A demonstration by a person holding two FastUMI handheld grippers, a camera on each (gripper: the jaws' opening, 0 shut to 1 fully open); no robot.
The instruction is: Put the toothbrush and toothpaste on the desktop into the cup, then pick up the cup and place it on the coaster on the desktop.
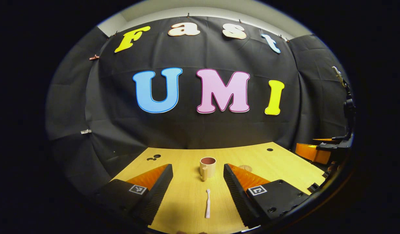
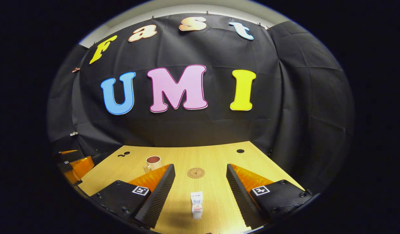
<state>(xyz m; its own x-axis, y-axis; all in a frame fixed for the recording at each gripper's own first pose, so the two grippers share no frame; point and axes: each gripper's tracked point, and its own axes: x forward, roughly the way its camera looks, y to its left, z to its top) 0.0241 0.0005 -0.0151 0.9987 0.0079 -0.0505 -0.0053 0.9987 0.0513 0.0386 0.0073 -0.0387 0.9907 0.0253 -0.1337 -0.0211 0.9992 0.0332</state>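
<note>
In the left gripper view a cream cup [image 1: 207, 167] with a dark red inside stands upright on the wooden desktop [image 1: 187, 195], handle toward me. A pale pink toothbrush [image 1: 208, 203] lies lengthwise in front of it, between the fingers of my open left gripper [image 1: 198, 187], which hovers above it. A round coaster [image 1: 246, 168] peeks out behind the right finger. In the right gripper view a small white toothpaste tube [image 2: 196, 201] lies between the fingers of my open right gripper [image 2: 200, 185]. Beyond the tube sits the brown coaster [image 2: 196, 173], with the cup [image 2: 153, 163] at the left.
The desktop has small round holes near its far edge [image 1: 269, 149] [image 2: 240, 151] and a cluster at the far left [image 1: 153, 157]. The other gripper shows at the right edge of the left gripper view [image 1: 329, 149] and at the left edge of the right gripper view [image 2: 73, 164].
</note>
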